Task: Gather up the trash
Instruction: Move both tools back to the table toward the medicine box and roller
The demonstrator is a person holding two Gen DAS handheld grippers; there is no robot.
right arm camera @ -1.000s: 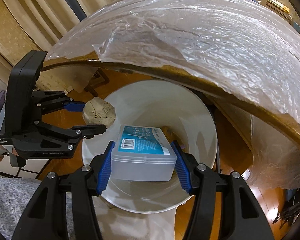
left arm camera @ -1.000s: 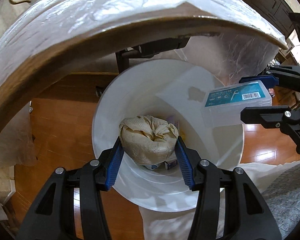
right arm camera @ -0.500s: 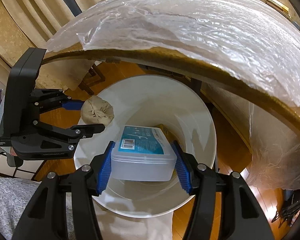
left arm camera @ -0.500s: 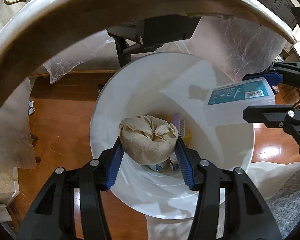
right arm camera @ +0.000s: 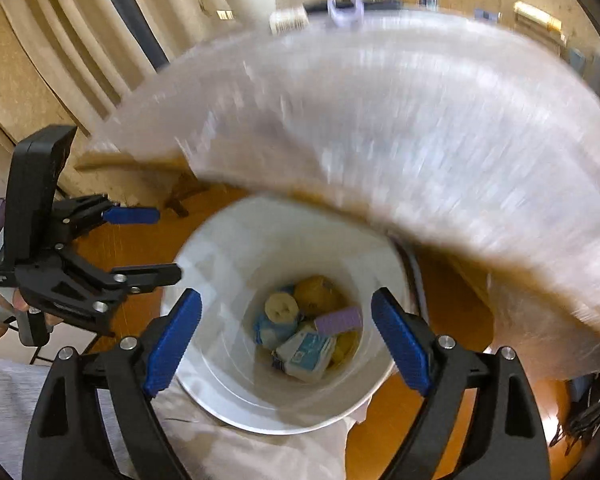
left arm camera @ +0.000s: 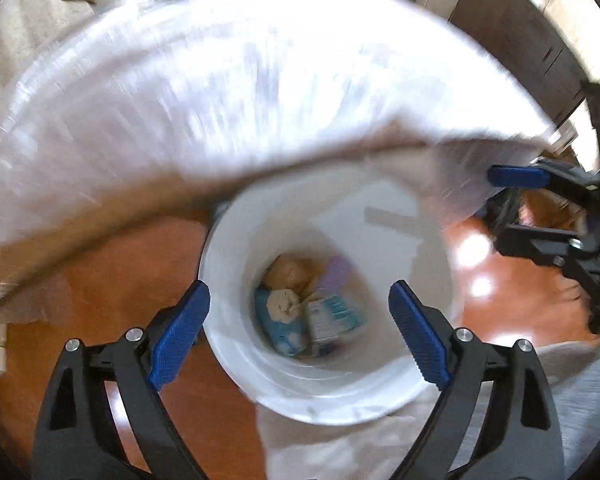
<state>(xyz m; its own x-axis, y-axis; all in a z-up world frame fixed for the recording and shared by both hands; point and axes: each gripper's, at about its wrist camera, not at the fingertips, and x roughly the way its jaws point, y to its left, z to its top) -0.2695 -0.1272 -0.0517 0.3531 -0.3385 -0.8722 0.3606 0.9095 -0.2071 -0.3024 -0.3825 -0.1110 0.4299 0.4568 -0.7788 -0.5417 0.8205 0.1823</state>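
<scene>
A white bin stands on the wooden floor below both grippers. At its bottom lie a crumpled paper ball, a clear plastic box with a teal label, a purple block and other trash. My left gripper is open and empty above the bin; it also shows in the right wrist view. My right gripper is open and empty above the bin; it also shows in the left wrist view.
A table edge covered in clear plastic sheet overhangs the bin, blurred by motion. A chair leg stands on the floor beyond. White cloth lies at the bin's near side.
Both grippers have opened. The paper ball and the plastic box have dropped from them into the bin. Both views have shifted and blurred.
</scene>
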